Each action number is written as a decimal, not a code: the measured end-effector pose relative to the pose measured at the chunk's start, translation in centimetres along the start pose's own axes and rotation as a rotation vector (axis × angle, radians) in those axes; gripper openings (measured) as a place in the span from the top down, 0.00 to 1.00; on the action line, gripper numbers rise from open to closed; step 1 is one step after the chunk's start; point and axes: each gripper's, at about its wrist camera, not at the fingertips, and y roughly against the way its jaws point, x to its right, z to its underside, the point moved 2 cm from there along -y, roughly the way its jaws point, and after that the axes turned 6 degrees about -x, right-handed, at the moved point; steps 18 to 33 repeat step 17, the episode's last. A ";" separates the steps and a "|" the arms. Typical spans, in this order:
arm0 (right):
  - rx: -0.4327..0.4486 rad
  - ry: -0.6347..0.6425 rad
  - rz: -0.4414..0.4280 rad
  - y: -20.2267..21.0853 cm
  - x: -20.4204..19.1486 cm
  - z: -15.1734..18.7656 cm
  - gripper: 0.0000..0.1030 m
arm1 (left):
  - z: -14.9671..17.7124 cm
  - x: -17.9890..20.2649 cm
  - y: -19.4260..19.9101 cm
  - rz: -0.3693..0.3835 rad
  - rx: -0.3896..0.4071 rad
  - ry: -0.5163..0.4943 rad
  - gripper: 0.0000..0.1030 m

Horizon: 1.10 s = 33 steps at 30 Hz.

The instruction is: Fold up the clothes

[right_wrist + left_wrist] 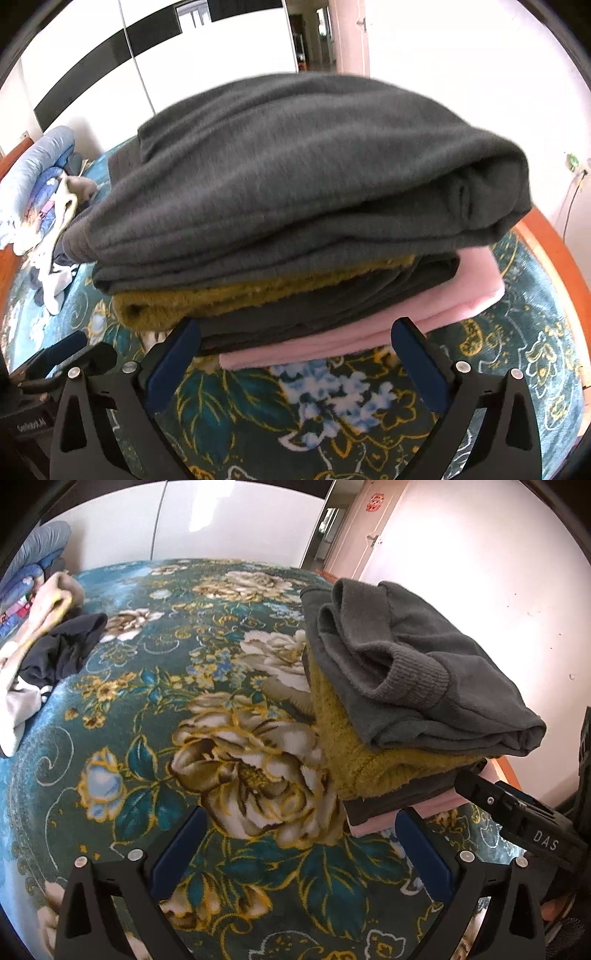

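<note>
While both tools hover low over the teal floral bedspread (155, 709), I read the stack as finished work: a folded dark grey fleece sweatshirt (295, 177) sits on top, then a mustard-yellow fuzzy knit (207, 299), a darker grey garment (332, 314) and a pale pink folded cloth (424, 317) at the bottom. It sits near the bed's wooden edge (561, 251), I judge to keep the middle free for folding. My right gripper (295, 343) has its blue-padded fingers spread wide, tips just at the stack's base, pinching nothing. My left gripper (303, 830) is likewise spread and empty, facing the stack's corner. The unfolded pile of cream, white and navy clothes (44, 646) lies well apart at the far side; I judge that is next.
</note>
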 end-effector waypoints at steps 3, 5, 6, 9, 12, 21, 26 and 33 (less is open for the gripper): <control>0.008 -0.003 0.020 0.1 0.0 -0.1 0.00 | 0.1 0.2 0.2 0.007 0.013 -0.014 0.00; 0.014 -0.007 0.034 0.3 0.0 -0.2 0.00 | 0.2 0.4 0.3 0.010 0.016 -0.025 0.00; 0.018 -0.009 0.039 0.4 0.0 -0.1 0.00 | 0.3 0.5 0.4 0.011 0.017 -0.030 0.00; 0.026 -0.017 0.051 0.6 0.0 -0.1 0.00 | 0.4 0.6 0.3 0.013 0.010 -0.037 0.00; 0.032 -0.024 0.062 0.8 0.0 0.0 0.00 | 0.6 0.6 0.3 0.010 0.012 -0.039 0.00; 0.029 -0.030 0.072 1.1 -0.2 0.0 0.00 | 1.0 0.5 0.6 0.012 0.028 -0.048 0.00; 0.029 -0.030 0.072 1.1 -0.2 0.0 0.00 | 1.0 0.5 0.6 0.012 0.028 -0.048 0.00; 0.029 -0.030 0.072 1.1 -0.2 0.0 0.00 | 1.0 0.5 0.6 0.012 0.028 -0.048 0.00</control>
